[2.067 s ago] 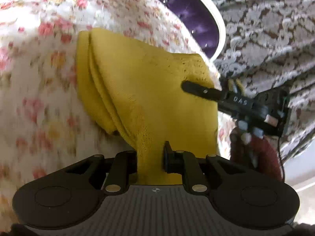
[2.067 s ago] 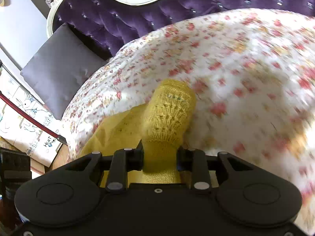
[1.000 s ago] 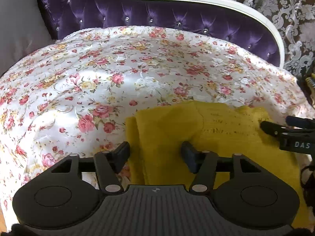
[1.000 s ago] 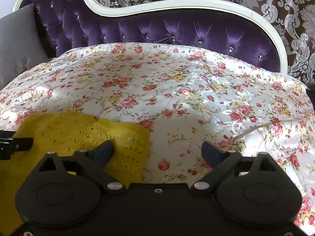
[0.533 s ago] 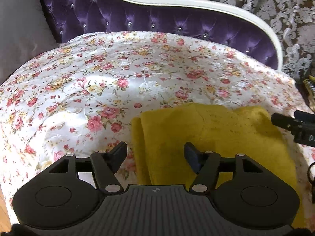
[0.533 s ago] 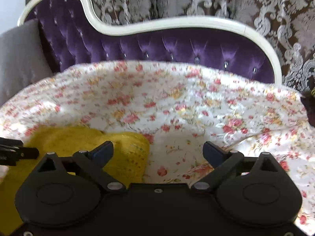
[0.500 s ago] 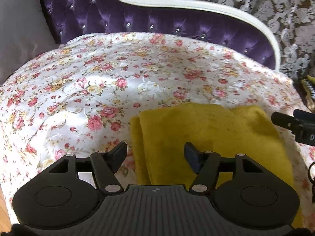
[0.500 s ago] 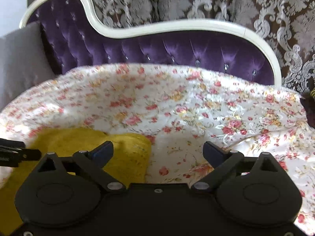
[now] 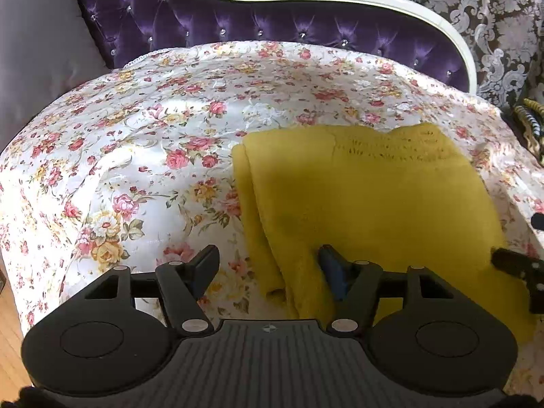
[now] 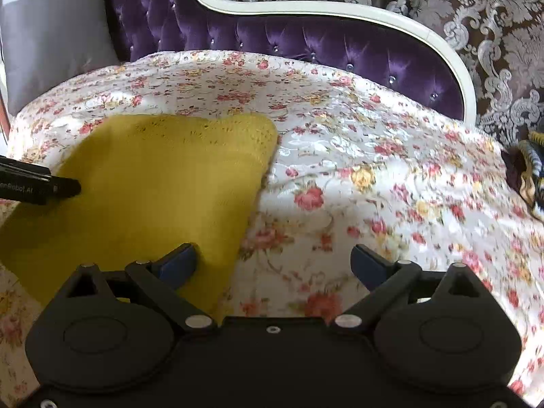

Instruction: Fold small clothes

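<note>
Both claws, left (image 9: 268,265) and right (image 10: 273,261), gape wide and empty over the folded knit (image 9: 367,204), apparently releasing it.

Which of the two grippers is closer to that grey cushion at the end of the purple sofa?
Left, though neither is close. The left gripper hovers over the left edge of the folded yellow knit garment, the side toward the grey cushion. The right gripper hovers over the garment's far edge.

Partly legible print "...Robot AI" on left gripper (image 10: 37,183) finger.
</note>
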Demonstrator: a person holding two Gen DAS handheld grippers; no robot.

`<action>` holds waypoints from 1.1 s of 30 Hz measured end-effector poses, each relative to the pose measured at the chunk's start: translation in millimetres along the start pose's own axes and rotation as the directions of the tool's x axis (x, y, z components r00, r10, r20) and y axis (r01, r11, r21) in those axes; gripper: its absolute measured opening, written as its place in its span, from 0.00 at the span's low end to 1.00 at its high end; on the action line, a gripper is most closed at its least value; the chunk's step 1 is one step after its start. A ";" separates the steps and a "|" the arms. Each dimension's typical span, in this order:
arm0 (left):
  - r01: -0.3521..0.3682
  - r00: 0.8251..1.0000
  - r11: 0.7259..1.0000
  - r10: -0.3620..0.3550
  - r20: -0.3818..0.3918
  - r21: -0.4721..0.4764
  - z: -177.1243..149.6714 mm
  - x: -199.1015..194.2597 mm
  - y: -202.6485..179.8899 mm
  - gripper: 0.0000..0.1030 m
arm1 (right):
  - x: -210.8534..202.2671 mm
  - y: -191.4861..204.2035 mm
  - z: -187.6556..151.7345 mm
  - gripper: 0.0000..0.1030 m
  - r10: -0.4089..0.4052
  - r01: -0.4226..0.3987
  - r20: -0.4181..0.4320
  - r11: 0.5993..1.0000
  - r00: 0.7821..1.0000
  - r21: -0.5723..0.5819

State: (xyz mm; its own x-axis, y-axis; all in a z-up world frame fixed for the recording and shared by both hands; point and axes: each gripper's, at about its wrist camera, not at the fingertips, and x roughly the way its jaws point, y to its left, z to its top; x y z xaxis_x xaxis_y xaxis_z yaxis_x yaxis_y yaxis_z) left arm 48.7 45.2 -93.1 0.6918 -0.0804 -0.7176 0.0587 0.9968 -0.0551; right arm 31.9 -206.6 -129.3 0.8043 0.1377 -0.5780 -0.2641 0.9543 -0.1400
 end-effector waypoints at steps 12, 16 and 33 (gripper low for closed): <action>-0.246 0.932 0.969 0.227 0.284 0.035 20.1 -111.6 -21.1 0.62 | -87.9 -1.7 41.8 0.99 0.091 -0.136 0.252 0.976 0.963 0.169; -0.234 0.934 0.972 0.221 0.281 0.011 21.7 -131.5 -22.1 0.62 | -104.2 13.3 48.8 0.99 -0.009 -0.036 0.248 0.983 0.969 0.178; -0.128 0.978 0.990 0.135 0.157 -0.056 -28.3 -150.5 -15.1 0.62 | -131.0 42.7 15.7 0.99 0.031 -0.060 0.211 0.989 0.977 0.136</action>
State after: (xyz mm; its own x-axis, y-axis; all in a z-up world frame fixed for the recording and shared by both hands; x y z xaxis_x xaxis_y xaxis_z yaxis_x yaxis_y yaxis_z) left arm -76.7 42.4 -3.9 0.7975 0.0553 -0.6008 -0.0706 0.9975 -0.0018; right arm -76.4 -179.7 -46.9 0.8901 0.2200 -0.3991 -0.2375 0.9714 0.0057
